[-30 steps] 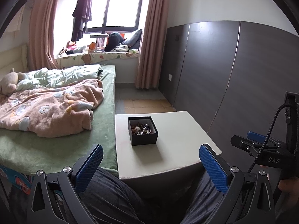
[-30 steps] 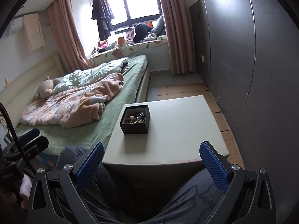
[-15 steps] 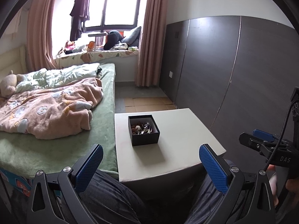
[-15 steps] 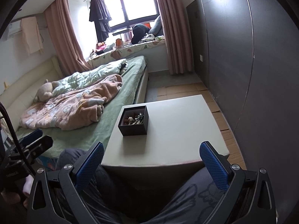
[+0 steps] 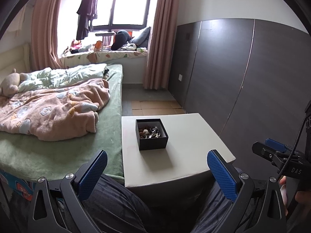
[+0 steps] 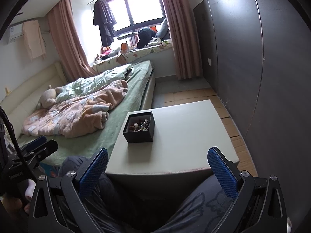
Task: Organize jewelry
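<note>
A small black open box [image 5: 151, 136] holding a tangle of jewelry [image 5: 150, 131] stands on a low pale table [image 5: 186, 151], toward its left side. It also shows in the right wrist view [image 6: 139, 128]. My left gripper [image 5: 157, 171] is open and empty, held back from the table's near edge over my lap. My right gripper [image 6: 158, 171] is open and empty too, also short of the near edge. Each gripper shows at the edge of the other's view: the right one [image 5: 272, 151], the left one [image 6: 38, 147].
A bed [image 5: 58, 136] with a pink blanket [image 5: 54, 112] runs along the table's left side. A dark panelled wall [image 5: 243, 77] stands close on the right. My legs [image 5: 120, 203] lie under the grippers. Cardboard sheets [image 5: 155, 106] cover the floor beyond the table.
Both grippers have crept slightly forward and tilted, so the table and box sit a little differently in view. Both stay open and empty.
</note>
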`<state>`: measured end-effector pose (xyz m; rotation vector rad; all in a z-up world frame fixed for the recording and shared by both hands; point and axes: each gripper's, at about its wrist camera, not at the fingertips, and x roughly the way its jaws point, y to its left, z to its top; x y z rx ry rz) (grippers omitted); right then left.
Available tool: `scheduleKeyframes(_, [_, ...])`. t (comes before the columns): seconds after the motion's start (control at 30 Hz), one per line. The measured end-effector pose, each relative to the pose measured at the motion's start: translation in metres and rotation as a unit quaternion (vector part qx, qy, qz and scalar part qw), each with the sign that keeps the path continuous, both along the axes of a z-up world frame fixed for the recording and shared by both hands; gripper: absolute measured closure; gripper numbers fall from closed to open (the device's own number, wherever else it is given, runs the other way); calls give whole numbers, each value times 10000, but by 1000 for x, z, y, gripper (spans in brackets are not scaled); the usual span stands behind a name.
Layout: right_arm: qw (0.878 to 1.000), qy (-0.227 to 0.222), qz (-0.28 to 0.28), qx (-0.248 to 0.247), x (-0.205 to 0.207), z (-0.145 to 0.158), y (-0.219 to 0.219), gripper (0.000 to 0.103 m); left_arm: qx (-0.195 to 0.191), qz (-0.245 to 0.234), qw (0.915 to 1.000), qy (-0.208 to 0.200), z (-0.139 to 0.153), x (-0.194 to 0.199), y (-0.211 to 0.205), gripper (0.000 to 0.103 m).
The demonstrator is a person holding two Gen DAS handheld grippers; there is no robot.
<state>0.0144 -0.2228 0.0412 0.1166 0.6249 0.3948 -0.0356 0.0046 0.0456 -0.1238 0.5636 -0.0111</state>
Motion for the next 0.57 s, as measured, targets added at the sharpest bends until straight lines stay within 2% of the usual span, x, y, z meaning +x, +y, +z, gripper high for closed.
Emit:
scheduleKeyframes(0.4, [9999,-35,-75,-83,-9,7,-7,0,106,-68,9998,-121,7,-8,-9,1])
scheduleKeyframes(0.57, [9996,119,-141,-214,-4,1,-7,0,271,-124,9995,-104,8,-8,-20,1])
